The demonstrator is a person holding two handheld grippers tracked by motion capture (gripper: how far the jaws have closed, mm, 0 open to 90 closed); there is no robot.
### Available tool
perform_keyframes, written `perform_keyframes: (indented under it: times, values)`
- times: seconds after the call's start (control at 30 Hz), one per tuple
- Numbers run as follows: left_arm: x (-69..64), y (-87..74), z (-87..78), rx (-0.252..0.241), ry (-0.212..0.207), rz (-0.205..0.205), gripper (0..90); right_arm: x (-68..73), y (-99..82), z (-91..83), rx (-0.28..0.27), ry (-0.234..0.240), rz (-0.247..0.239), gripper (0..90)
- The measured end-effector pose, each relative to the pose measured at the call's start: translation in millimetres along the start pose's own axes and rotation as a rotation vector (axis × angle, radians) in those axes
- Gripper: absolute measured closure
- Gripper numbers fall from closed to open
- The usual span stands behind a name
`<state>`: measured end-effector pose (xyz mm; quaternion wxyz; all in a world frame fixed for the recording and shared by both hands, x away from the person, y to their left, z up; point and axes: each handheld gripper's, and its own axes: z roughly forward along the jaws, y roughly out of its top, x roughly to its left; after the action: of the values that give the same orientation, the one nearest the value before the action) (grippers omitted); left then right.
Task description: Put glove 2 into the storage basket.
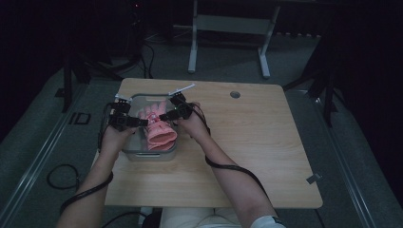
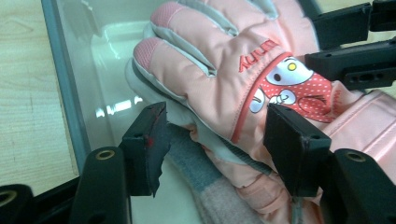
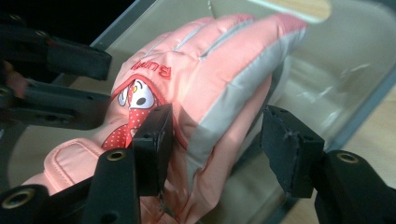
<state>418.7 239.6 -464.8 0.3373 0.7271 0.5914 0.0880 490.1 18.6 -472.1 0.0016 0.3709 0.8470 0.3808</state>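
Observation:
A pink padded glove (image 1: pixel 159 128) with grey trim and a red cartoon patch lies in a clear plastic bin (image 1: pixel 138 154) at the table's left. In the left gripper view, the glove (image 2: pixel 224 60) rests on a second grey-pink glove (image 2: pixel 219 200). My left gripper (image 1: pixel 142 122) reaches in from the left, and its jaws (image 2: pixel 215 135) stand apart around the glove's edge. My right gripper (image 1: pixel 168 114) comes in from the right. One of its pads (image 3: pixel 156 140) touches the glove (image 3: pixel 205 70); the other pad (image 3: pixel 289 144) stands off it.
The bin sits on a light wooden table (image 1: pixel 247 142) with a round grommet (image 1: pixel 235 94) near its far edge. A white strip (image 1: pixel 183 89) lies behind the bin. A white stand (image 1: pixel 228 28) rises beyond the table, and cables (image 1: pixel 62 175) lie on the floor at left.

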Motion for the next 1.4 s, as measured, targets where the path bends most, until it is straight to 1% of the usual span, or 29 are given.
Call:
perform_keyframes:
  times: [0.03,0.1,0.17,0.2,0.27,0.33,0.4,0.47,0.53,0.57,0.63,0.67,0.7,0.73,0.77,0.8,0.87,0.93,0.97,1.0,1.07,1.13,1.17,1.23,1.27,1.3,1.33,1.37,1.4]
  values:
    - [-0.9,0.6,-1.8,-0.011,-0.003,0.003,38.2,0.5,0.7,-2.0,-0.009,0.0,-0.001,43.6]
    - [-2.9,1.9,-5.0,-0.024,-0.014,0.004,38.2,1.6,2.4,-5.4,-0.018,0.016,-0.001,42.9]
    - [-5.7,2.6,-8.0,-0.046,-0.008,0.019,38.1,3.6,3.5,-9.3,-0.026,0.014,-0.012,42.4]
    - [-6.7,2.9,-9.0,-0.056,-0.018,0.024,38.1,4.4,3.8,-11.2,-0.028,0.018,-0.016,42.2]
    - [-8.9,3.5,-10.9,-0.064,-0.017,0.027,38.1,5.1,3.9,-15.4,-0.035,0.028,-0.019,41.7]
    - [-11.4,3.6,-14.6,-0.084,-0.037,0.035,38.1,5.1,3.5,-20.3,-0.046,0.043,-0.013,41.1]
    - [-15.1,3.4,-18.9,-0.098,-0.049,0.043,38.2,4.7,2.2,-26.1,-0.058,0.046,-0.026,41.1]
    - [-20.2,2.7,-22.1,-0.097,-0.053,0.063,38.1,4.2,0.9,-32.4,-0.068,0.059,-0.035,39.5]
    - [-27.1,0.9,-24.8,-0.104,-0.053,0.087,37.4,4.5,-0.7,-38.5,-0.073,0.054,-0.058,36.8]
    - [-30.8,-0.2,-25.7,-0.107,-0.054,0.098,34.9,4.4,-2.1,-41.6,-0.075,0.054,-0.07,35.1]
    - [-38.8,-2.4,-27.1,-0.101,-0.055,0.121,34.2,4.2,-5.3,-47.6,-0.082,0.061,-0.088,30.4]
    - [-42.7,-4.3,-28.1,-0.11,-0.065,0.139,33.6,4.0,-7.2,-50.4,-0.086,0.063,-0.099,28.9]
    - [-47.1,-6.0,-29.2,-0.118,-0.066,0.156,30.8,3.7,-9.6,-53.3,-0.086,0.066,-0.107,28.3]
    - [-51.5,-7.5,-30.0,-0.125,-0.064,0.166,30.1,3.0,-12.0,-56.2,-0.09,0.075,-0.109,27.0]
    - [-55.4,-9.0,-30.8,-0.135,-0.073,0.182,28.8,2.6,-14.4,-59.3,-0.098,0.082,-0.108,26.4]
    - [-59.3,-9.9,-31.4,-0.147,-0.075,0.192,25.9,2.0,-16.8,-62.5,-0.108,0.083,-0.112,25.4]
    - [-65.9,-10.8,-31.3,-0.161,-0.095,0.212,24.2,0.8,-21.1,-69.4,-0.123,0.084,-0.121,22.9]
    - [-71.8,-11.1,-31.5,-0.166,-0.109,0.23,17.7,-0.6,-24.6,-75.6,-0.134,0.087,-0.13,20.4]
    - [-74.6,-11.3,-32.1,-0.171,-0.115,0.237,14.1,-1.8,-27.1,-80.3,-0.139,0.087,-0.135,19.9]
    - [-77.0,-11.7,-33.1,-0.183,-0.114,0.239,13.1,-3.1,-29.3,-84.0,-0.143,0.085,-0.143,18.5]
    - [-81.6,-12.6,-34.0,-0.199,-0.135,0.246,9.8,-6.7,-33.7,-91.4,-0.151,0.079,-0.151,17.7]
    - [-86.8,-13.7,-33.8,-0.206,-0.135,0.255,4.3,-10.0,-38.1,-97.5,-0.154,0.061,-0.158,17.5]
    - [-88.8,-14.3,-33.5,-0.212,-0.151,0.261,3.3,-11.7,-40.6,-99.8,-0.151,0.054,-0.166,17.4]
    - [-94.1,-14.8,-32.0,-0.21,-0.15,0.277,2.1,-15.2,-45.4,-103.3,-0.145,0.047,-0.174,16.5]
    - [-96.5,-14.6,-31.2,-0.201,-0.172,0.281,2.0,-17.1,-47.7,-104.7,-0.144,0.049,-0.17,16.5]
    - [-99.3,-14.4,-30.2,-0.199,-0.184,0.28,1.0,-18.8,-50.1,-105.8,-0.143,0.054,-0.168,16.5]
    - [-99.3,-14.4,-30.2,-0.199,-0.184,0.28,0.8,-18.8,-50.1,-105.8,-0.143,0.054,-0.168,16.5]
    - [-103.7,-14.7,-29.2,-0.196,-0.192,0.296,0.8,-21.8,-56.2,-107.0,-0.135,0.05,-0.174,16.6]
    - [-107.7,-15.0,-28.3,-0.185,-0.195,0.31,0.8,-21.8,-56.2,-107.0,-0.135,0.05,-0.174,16.6]
